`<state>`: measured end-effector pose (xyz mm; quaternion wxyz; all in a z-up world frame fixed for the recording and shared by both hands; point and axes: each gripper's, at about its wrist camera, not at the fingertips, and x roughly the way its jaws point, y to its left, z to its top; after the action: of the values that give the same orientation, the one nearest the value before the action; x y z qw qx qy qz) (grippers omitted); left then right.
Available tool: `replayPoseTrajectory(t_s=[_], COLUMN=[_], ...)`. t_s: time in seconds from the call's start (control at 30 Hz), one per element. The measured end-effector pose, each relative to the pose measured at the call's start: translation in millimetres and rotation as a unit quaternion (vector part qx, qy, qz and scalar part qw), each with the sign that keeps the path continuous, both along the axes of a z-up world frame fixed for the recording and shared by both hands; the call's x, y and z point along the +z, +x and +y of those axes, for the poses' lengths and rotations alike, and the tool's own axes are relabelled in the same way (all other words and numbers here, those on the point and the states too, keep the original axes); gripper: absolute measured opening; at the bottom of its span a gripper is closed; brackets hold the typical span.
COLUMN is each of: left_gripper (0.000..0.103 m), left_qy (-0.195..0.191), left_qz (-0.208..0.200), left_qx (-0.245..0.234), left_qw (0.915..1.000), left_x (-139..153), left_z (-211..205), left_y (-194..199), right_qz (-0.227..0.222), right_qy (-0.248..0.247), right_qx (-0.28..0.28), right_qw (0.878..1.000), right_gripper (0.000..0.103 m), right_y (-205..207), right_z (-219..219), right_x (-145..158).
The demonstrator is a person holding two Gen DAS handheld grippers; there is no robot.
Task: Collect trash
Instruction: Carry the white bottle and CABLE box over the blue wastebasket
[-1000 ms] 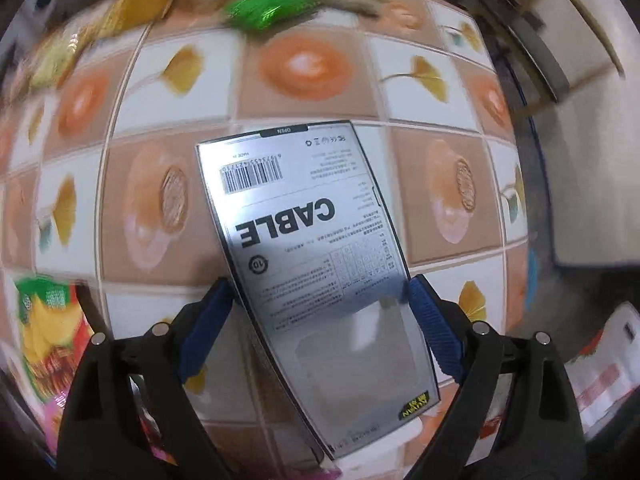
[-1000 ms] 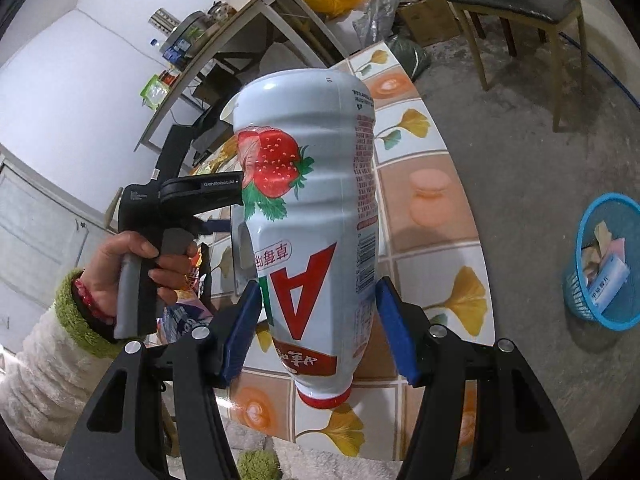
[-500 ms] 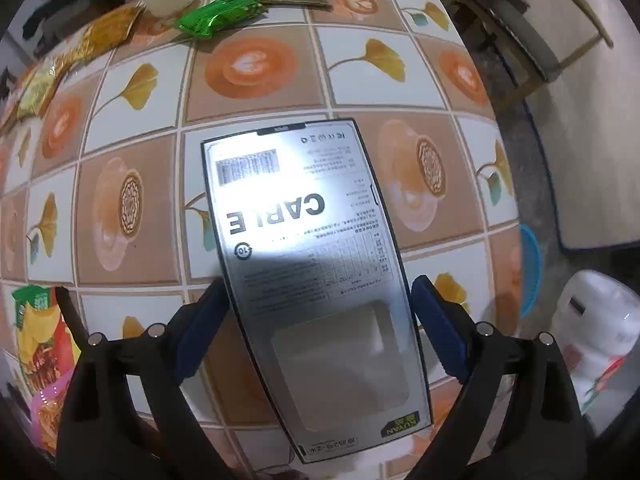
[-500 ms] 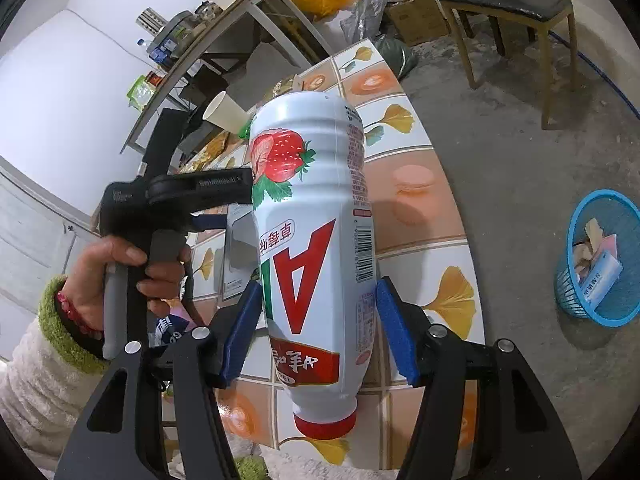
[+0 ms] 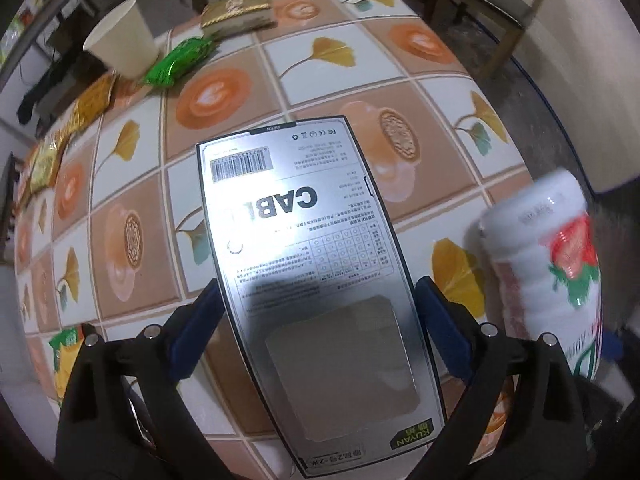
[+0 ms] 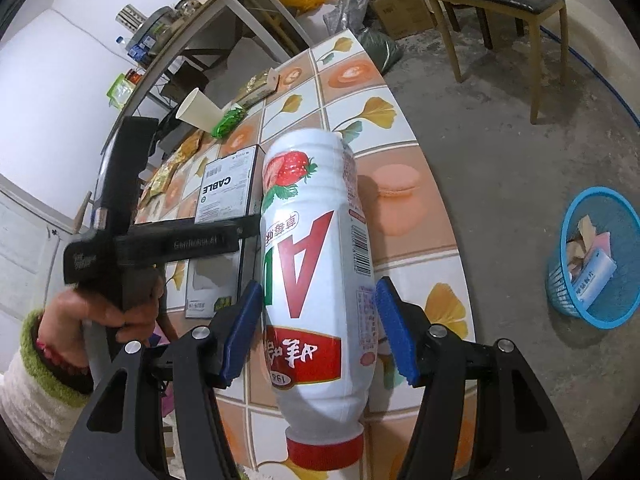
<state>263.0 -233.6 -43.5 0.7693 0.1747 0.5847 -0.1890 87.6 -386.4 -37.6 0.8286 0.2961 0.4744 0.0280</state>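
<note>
My left gripper is shut on a flat silver cable box and holds it above the tiled table. The box also shows in the right wrist view, with the left gripper's black body in front of it. My right gripper is shut on a white strawberry drink bottle, red cap toward me, over the table's right edge. The bottle appears blurred at the right of the left wrist view. A blue trash basket with paper in it stands on the floor to the right.
On the far side of the table lie a paper cup, a green wrapper, a gold packet and several snack packets. A wooden chair stands on the concrete floor. Cluttered shelves stand behind the table.
Both grippers have moved toward the table's right edge, each still holding its item. The bottle has dropped lower and has come into the left wrist view.
</note>
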Motion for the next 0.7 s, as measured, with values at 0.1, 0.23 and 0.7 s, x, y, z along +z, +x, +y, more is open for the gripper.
replayPoseTrajectory(t_s=[0.1,0.23,0.7], left_gripper=[0.09,0.089,0.088], left_qy=[0.0,0.002,-0.003], left_qz=[-0.019,-0.033,-0.077], left_qx=[-0.011,-0.019,-0.036], left_qw=[0.9998,0.9993,0.9964], left_x=[2,4,15], left_z=[-1,-3,-6], left_y=[-6,-17,-32], right_qz=[0.002,0.009,0.025], right_qy=[-0.01,-0.028,-0.059], right_qx=[0.007,0.021,0.052], right_qw=[1.0,0.999,0.997], right_gripper=[0.058,0.065,0.067], right_y=[3,5,10], right_z=[3,8,24], right_x=[1,2,-5])
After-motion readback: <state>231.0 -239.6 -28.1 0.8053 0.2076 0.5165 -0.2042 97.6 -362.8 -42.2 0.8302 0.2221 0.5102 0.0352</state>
